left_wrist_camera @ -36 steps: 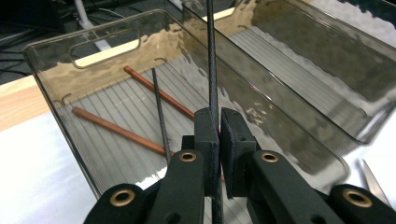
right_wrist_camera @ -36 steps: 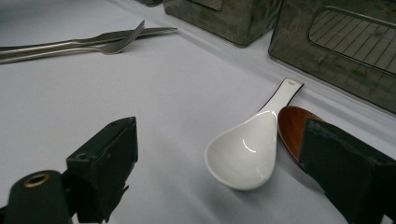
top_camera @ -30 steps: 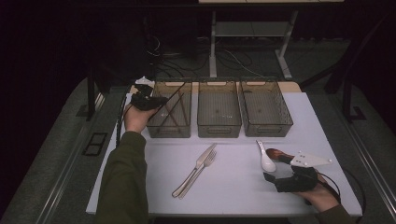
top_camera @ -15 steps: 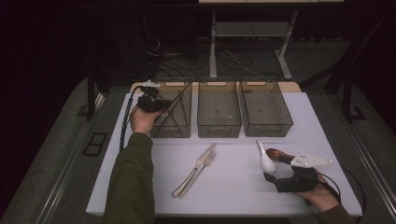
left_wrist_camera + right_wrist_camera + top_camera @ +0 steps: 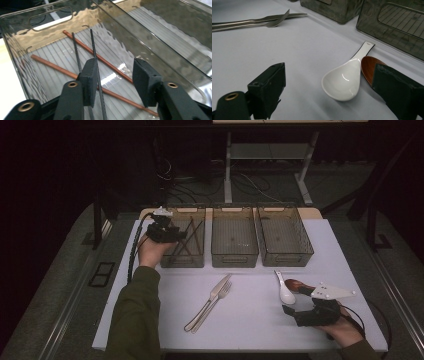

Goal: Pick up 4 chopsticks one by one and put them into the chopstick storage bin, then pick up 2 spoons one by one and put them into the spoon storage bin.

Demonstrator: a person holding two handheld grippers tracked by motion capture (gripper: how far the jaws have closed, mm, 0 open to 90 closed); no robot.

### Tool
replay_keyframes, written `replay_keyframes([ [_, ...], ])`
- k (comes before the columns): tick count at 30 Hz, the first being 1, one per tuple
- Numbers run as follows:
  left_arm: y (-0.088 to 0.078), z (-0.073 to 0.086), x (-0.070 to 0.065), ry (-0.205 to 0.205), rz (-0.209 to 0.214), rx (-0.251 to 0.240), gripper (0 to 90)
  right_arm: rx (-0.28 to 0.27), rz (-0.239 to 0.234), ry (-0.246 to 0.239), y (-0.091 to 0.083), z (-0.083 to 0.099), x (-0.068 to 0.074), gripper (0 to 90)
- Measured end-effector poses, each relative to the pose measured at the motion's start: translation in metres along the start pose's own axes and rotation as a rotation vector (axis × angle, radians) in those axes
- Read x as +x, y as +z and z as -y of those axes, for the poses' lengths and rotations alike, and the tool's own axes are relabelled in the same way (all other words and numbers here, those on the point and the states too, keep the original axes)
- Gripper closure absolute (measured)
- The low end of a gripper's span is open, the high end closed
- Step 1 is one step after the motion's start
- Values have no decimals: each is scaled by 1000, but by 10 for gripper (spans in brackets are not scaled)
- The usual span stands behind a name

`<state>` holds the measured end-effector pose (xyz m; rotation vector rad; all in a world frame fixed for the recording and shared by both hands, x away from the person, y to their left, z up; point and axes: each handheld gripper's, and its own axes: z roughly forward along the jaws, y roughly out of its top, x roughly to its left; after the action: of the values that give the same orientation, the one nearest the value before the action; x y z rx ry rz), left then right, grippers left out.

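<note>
Scene: a person at a white tabletop point(image 5: 250, 320) sorts cutlery into three clear bins along its far edge.
Left tool point(image 5: 115, 75): over the left bin point(image 5: 197, 210) near the far left corner; its jaws have just been opening and stand apart, gripping nothing. A black chopstick point(image 5: 94, 47) passes between them, close against one pad – seemingly just let go.
Chopsticks: two black and two brown ones point(image 5: 100, 58) lie crossed on the bin's ribbed floor.
Handling: thin, stiff, light and smooth – likely to roll or slide, so best pinched across the middle.
Right tool point(image 5: 332, 100): rests near the near right corner, jaws wide apart and empty.
Spoons: a white spoon point(image 5: 344, 80), probably ceramic and chippable, touches a brown spoon point(image 5: 368, 67) just ahead of that tool.
Other cutlery: a knife point(image 5: 212, 300) and fork point(image 5: 216, 301) lie side by side at mid-tabletop.
Room: dark, with cables and table legs on the floor behind.
</note>
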<state>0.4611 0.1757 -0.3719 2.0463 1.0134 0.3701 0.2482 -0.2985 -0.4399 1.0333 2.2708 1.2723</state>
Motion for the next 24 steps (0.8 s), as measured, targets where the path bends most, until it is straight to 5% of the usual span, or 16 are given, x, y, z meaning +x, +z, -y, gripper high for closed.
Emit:
replay_keyframes([
  [13,-23,8,-36,80,119,-40,453,0,5,3,0,0,0,122],
  [24,-31,38,-64,111,168,-53,394,-1,4,4,-1,0,0,122],
])
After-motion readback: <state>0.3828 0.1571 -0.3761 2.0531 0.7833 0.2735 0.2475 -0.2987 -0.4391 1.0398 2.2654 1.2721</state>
